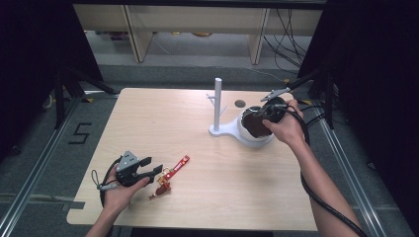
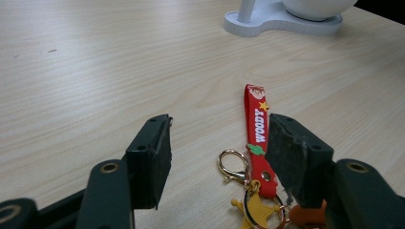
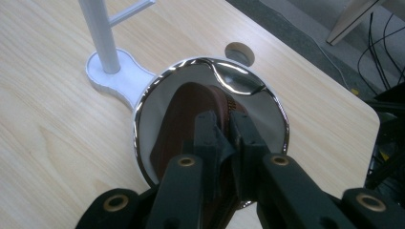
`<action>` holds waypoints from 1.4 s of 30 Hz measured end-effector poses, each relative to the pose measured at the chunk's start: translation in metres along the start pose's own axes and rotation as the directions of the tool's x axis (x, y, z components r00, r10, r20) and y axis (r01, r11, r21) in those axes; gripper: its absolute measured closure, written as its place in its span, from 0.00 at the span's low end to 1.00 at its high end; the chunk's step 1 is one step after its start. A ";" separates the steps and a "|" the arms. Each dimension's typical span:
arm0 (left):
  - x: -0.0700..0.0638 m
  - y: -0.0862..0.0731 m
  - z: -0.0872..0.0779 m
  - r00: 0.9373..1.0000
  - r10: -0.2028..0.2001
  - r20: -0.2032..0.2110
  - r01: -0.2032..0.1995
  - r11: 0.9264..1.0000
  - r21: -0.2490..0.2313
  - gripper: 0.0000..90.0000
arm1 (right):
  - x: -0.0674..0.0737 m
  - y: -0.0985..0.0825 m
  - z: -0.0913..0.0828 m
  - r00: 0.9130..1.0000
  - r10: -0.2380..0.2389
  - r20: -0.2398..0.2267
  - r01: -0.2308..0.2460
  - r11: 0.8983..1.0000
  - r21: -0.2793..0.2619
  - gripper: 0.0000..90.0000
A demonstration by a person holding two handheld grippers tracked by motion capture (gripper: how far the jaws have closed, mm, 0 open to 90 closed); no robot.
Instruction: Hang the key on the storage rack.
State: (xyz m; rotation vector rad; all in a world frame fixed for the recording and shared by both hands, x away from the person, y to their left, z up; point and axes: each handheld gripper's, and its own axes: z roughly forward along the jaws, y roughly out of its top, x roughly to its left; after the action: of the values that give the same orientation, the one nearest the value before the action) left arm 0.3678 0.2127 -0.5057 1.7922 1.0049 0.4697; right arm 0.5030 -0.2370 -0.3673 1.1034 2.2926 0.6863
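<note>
Red keychain (image 2: 258,138) between open hand-held gripper (image 2: 217,148) jaws

A fixed high view looks forward and down over the whole pale wooden table (image 1: 197,197). The left gripper view skims low along the tabletop, close on a red rubber keychain strap (image 2: 258,138). The right gripper view peers steeply down, near a shiny chrome-lined bowl (image 3: 157,102). All views share the white plastic post stand (image 1: 218,111).

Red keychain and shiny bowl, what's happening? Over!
Left gripper open, jaws astride red strap keychain flat on wooden table. Right gripper shut on brown wallet inside shiny metal bowl. Nothing blocking.
</note>
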 end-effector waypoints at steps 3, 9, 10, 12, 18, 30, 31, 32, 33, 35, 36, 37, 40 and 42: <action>0.000 0.000 0.000 1.000 0.002 0.001 -0.002 1.000 0.003 0.45 | -0.002 -0.002 0.007 1.000 -0.011 -0.004 0.011 1.000 -0.018 0.89; 0.000 0.000 0.000 1.000 0.002 0.002 -0.002 1.000 0.003 0.45 | -0.010 -0.005 0.009 1.000 -0.006 0.013 0.007 0.999 -0.034 0.76; 0.000 0.000 0.000 1.000 0.002 0.002 -0.002 1.000 0.004 0.45 | -0.012 -0.007 0.009 1.000 -0.010 0.008 0.010 0.999 -0.044 0.74; -0.001 0.000 0.001 1.000 -0.001 0.004 0.001 1.000 0.002 0.45 | -0.012 -0.009 0.005 1.000 0.006 0.010 -0.005 0.998 -0.057 0.72; -0.002 0.000 0.001 1.000 -0.002 0.007 0.002 1.000 0.002 0.45 | -0.016 -0.018 -0.007 0.999 0.051 0.018 -0.049 0.996 -0.079 0.71; -0.006 0.005 0.004 0.999 -0.019 0.034 0.019 1.000 -0.014 0.39 | -0.007 -0.051 -0.014 0.989 0.150 -0.011 -0.150 0.982 -0.115 0.60; -0.007 0.005 0.004 0.999 -0.020 0.036 0.021 1.000 -0.015 0.39 | -0.005 -0.053 -0.014 0.984 0.175 -0.019 -0.176 0.979 -0.107 0.59; -0.008 0.006 0.004 0.999 -0.018 0.034 0.019 1.000 -0.011 0.38 | -0.002 -0.057 -0.014 0.982 0.188 -0.015 -0.189 0.975 -0.114 0.58; -0.008 0.007 0.004 0.999 -0.017 0.036 0.017 1.000 -0.013 0.37 | 0.000 -0.058 -0.014 0.976 0.218 -0.028 -0.220 0.969 -0.115 0.57; -0.009 0.008 0.005 0.999 -0.021 0.045 0.022 1.000 -0.020 0.36 | 0.002 -0.063 -0.014 0.970 0.242 -0.027 -0.243 0.962 -0.121 0.56; -0.009 0.008 0.006 0.998 -0.031 0.051 0.032 0.999 -0.028 0.36 | 0.006 -0.065 -0.015 0.960 0.278 -0.032 -0.280 0.952 -0.123 0.54; -0.009 0.009 0.006 0.998 -0.029 0.052 0.030 0.999 -0.029 0.35 | 0.008 -0.067 -0.015 0.960 0.278 -0.031 -0.279 0.951 -0.133 0.53; -0.010 0.010 0.005 0.999 -0.021 0.046 0.022 0.999 -0.026 0.35 | 0.011 -0.074 -0.016 0.961 0.276 -0.035 -0.278 0.950 -0.140 0.51; -0.011 0.010 0.004 0.999 -0.022 0.046 0.023 0.999 -0.025 0.34 | 0.015 -0.079 -0.016 0.958 0.284 -0.038 -0.287 0.946 -0.149 0.49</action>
State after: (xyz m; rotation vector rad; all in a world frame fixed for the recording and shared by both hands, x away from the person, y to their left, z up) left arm 0.3688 0.1999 -0.4972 1.7593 0.9822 0.4246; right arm 0.4407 -0.2712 -0.4081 1.3737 2.0717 0.9674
